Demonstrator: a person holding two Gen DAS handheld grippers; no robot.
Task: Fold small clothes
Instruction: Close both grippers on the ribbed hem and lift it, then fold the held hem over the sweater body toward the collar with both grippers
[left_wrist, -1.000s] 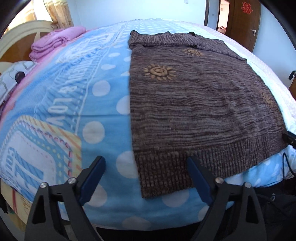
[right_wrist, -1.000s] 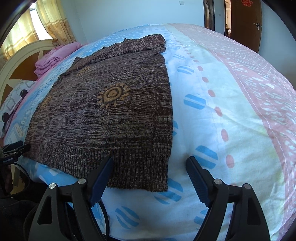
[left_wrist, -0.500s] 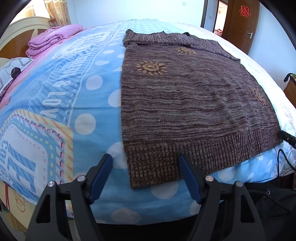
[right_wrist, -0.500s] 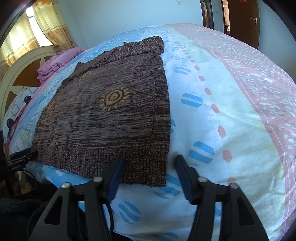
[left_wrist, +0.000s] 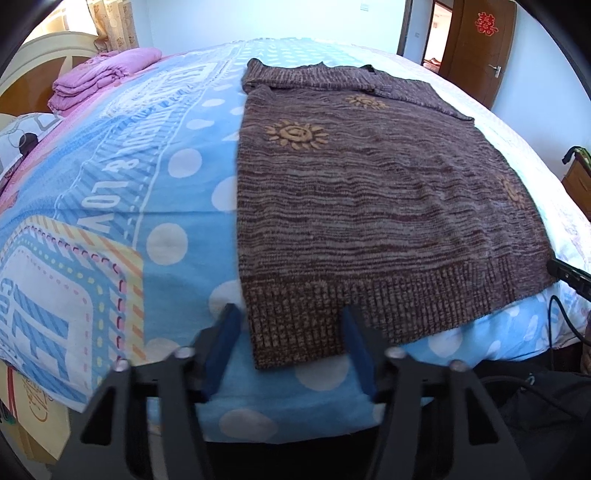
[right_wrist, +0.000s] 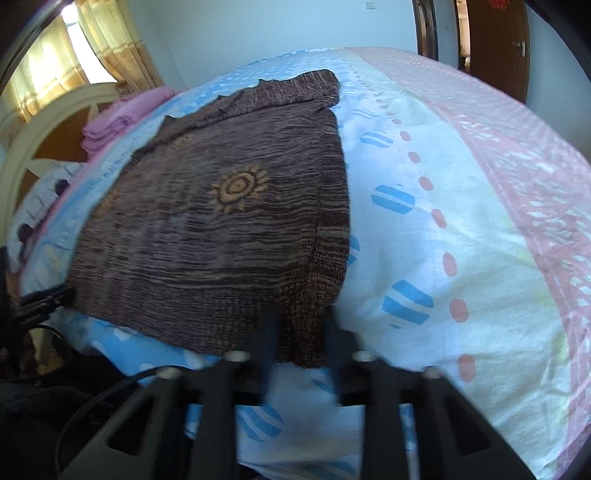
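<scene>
- Left gripper (left_wrist: 290, 334): blue-padded fingers (left_wrist: 221, 345) apart, moderate gap, straddling the near-left corner of the sweater (left_wrist: 369, 206). The ribbed hem corner sits between the fingers; whether the pads touch the knit cannot be told, not clamped.
- Right gripper (right_wrist: 299, 332): fingers (right_wrist: 267, 332) drawn close, narrow gap, near-right hem corner of the sweater (right_wrist: 221, 229) between them. View is motion-blurred; whether the pads are pressed onto the fabric cannot be told.
- Sweater: brown striped knit with tan sun motifs, lying flat on the bed (left_wrist: 110, 192). Long axis runs near to far; ribbed hem at the near edge of the bed, neck end far. Top part with a sleeve is folded across the far end.
- In the left wrist view the sweater lies to the right of the blue polka-dot and lettered part of the bedspread; in the right wrist view it lies left of the pink-and-white striped part (right_wrist: 498, 192).
- Hem reaches the near edge of the mattress; the right gripper's tip shows at the far-right hem corner in the left wrist view.
- Folded pink clothes (left_wrist: 99, 79) stacked far left by the headboard (left_wrist: 33, 62), well apart from the sweater.
- Brown door (left_wrist: 480, 48) far right; curtains (right_wrist: 55, 62) far left.
</scene>
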